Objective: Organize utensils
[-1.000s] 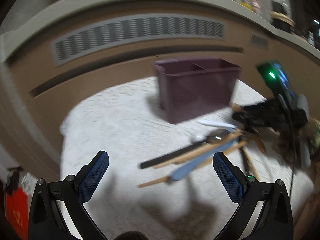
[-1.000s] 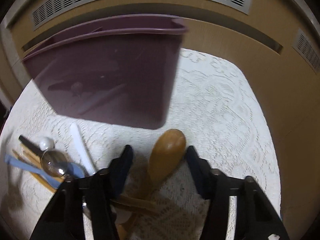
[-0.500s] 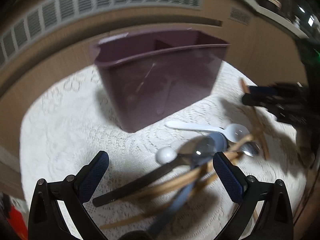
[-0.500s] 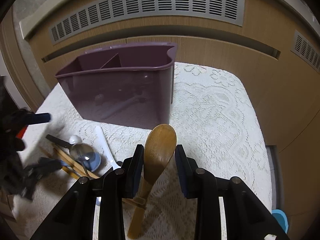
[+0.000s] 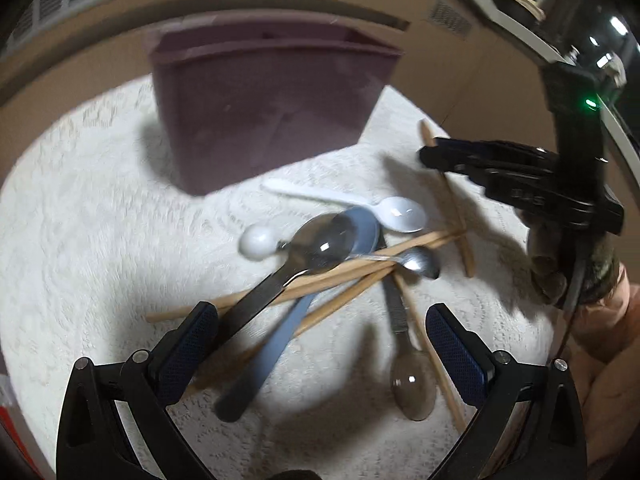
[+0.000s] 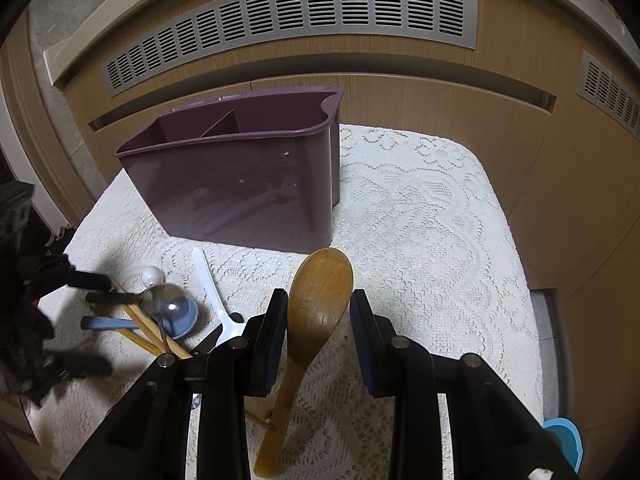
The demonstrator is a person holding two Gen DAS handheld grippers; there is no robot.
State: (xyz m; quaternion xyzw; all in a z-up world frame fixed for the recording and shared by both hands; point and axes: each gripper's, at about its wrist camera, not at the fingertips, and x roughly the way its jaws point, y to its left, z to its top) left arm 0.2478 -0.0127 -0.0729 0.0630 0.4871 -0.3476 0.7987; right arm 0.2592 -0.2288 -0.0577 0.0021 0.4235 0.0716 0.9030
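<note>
A wooden spoon [image 6: 320, 292] sits bowl-forward between the pads of my right gripper [image 6: 318, 320], which is shut on it and holds it above the lace cloth, in front of the purple two-compartment caddy [image 6: 240, 184]. In the left wrist view that gripper [image 5: 500, 176] is at the right. My left gripper [image 5: 320, 320] stands open, tilted down over a heap of utensils: a black-handled metal spoon [image 5: 320, 240], a blue spoon [image 5: 272, 356], a white plastic spoon [image 5: 400, 214], wooden chopsticks [image 5: 340, 276] and a clear brown spoon [image 5: 412, 392]. Nothing is between its fingers. The caddy [image 5: 272, 112] stands behind the heap.
A white lace cloth [image 6: 420, 240] covers the small table. Wooden panels with a grey vent grille [image 6: 300, 12] close off the back. A person's hand [image 5: 600, 340] holds the right gripper. A blue object [image 6: 564, 440] lies off the table's right edge.
My left gripper has swung closer and tipped down over the utensil heap. My right gripper has narrowed onto the wooden spoon and risen a little with it.
</note>
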